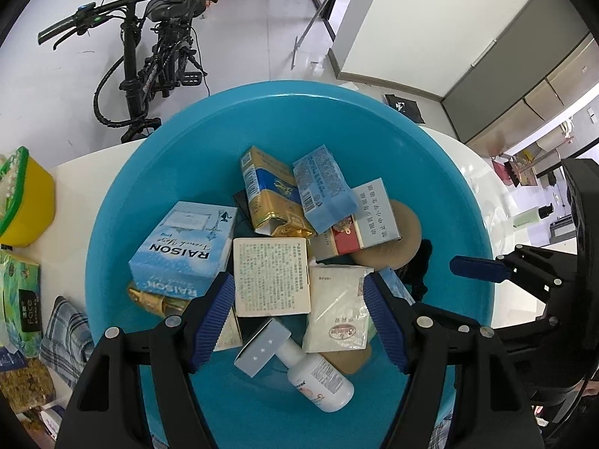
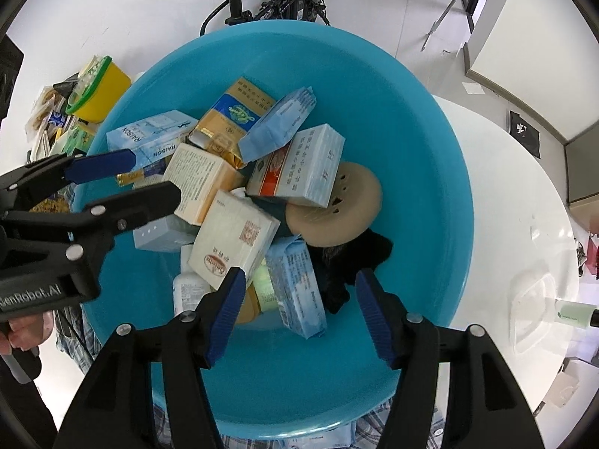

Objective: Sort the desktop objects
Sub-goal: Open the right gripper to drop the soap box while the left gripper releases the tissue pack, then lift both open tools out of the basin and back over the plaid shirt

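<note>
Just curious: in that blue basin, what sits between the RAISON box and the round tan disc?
In the left wrist view, a cream box with printed text lies between the light-blue RAISON box and the round tan disc.

Lighting: bright, even, diffuse indoor light in both wrist views. Shadows: soft and shallow, gathered under the boxes inside the blue basin (image 1: 157,172). Glare: pale sheen on the white desk (image 2: 524,202) and on the floor tiles (image 1: 262,37). Distortion: strong fisheye bowing; black vignette at the corners. Focus: centre sharp, rims slightly soft. Motion blur: not seen.
</note>
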`<action>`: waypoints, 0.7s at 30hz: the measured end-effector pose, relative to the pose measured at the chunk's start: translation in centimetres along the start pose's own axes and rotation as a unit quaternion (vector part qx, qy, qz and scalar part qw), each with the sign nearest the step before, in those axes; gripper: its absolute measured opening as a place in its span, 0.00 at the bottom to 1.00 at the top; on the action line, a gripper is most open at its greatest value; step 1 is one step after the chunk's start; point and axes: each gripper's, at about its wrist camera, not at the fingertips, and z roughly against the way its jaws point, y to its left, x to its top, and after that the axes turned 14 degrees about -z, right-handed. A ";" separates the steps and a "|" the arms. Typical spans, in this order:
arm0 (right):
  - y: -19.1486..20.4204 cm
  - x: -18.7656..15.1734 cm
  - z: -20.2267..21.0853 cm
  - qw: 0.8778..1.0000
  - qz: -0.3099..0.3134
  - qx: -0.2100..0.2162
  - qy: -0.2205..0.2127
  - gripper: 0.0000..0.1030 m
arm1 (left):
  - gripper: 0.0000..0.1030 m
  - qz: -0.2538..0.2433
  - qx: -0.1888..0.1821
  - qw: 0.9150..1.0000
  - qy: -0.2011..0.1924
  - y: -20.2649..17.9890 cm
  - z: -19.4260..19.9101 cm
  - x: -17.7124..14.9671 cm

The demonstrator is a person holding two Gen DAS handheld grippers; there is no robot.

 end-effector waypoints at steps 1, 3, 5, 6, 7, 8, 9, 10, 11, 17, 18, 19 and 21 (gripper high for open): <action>0.0 0.0 0.0 1.000 0.001 -0.001 -0.002 0.58 | 0.71 0.000 0.001 1.000 0.000 0.0 0.1 -0.1; -0.1 0.1 0.2 1.000 0.001 -0.003 -0.007 0.58 | 0.71 -0.001 0.004 1.000 -0.002 -0.1 0.4 -0.3; -0.1 0.2 0.5 1.000 -0.002 -0.007 -0.020 0.58 | 0.71 -0.003 0.009 1.000 -0.007 -0.2 0.7 -0.4; -0.2 0.1 0.8 1.000 -0.003 -0.009 -0.029 0.58 | 0.71 -0.006 0.012 1.000 -0.009 -0.1 0.7 -0.5; -0.2 0.1 1.2 0.999 -0.004 -0.012 -0.040 0.58 | 0.71 -0.008 0.015 1.000 -0.012 -0.2 0.8 -0.5; -0.2 0.0 1.4 0.999 -0.005 -0.014 -0.051 0.58 | 0.71 -0.009 0.021 1.000 -0.016 -0.1 1.0 -0.5; -0.2 0.1 1.7 0.998 -0.006 -0.016 -0.062 0.58 | 0.71 -0.008 0.029 0.999 -0.026 0.0 1.2 -0.5; -0.1 0.1 2.0 0.997 -0.006 -0.016 -0.075 0.59 | 0.71 -0.007 0.033 0.999 -0.034 0.1 1.4 -0.5; -0.2 0.2 2.3 0.996 -0.008 -0.015 -0.089 0.64 | 0.71 -0.005 0.038 0.998 -0.044 0.2 1.7 -0.5; -0.6 0.8 4.2 0.983 -0.028 -0.017 -0.178 0.74 | 0.71 0.007 0.067 0.993 -0.096 1.4 2.9 -0.5; -0.4 0.7 4.5 0.979 -0.020 -0.026 -0.200 0.78 | 0.71 0.006 0.071 0.992 -0.107 1.5 3.2 -0.5; -0.1 0.6 4.9 0.974 -0.011 -0.032 -0.224 0.80 | 0.74 0.005 0.076 0.990 -0.116 1.6 3.4 -0.5; 0.3 0.3 5.5 0.964 0.001 -0.035 -0.264 0.86 | 0.82 0.003 0.087 0.986 -0.139 1.7 4.0 -0.5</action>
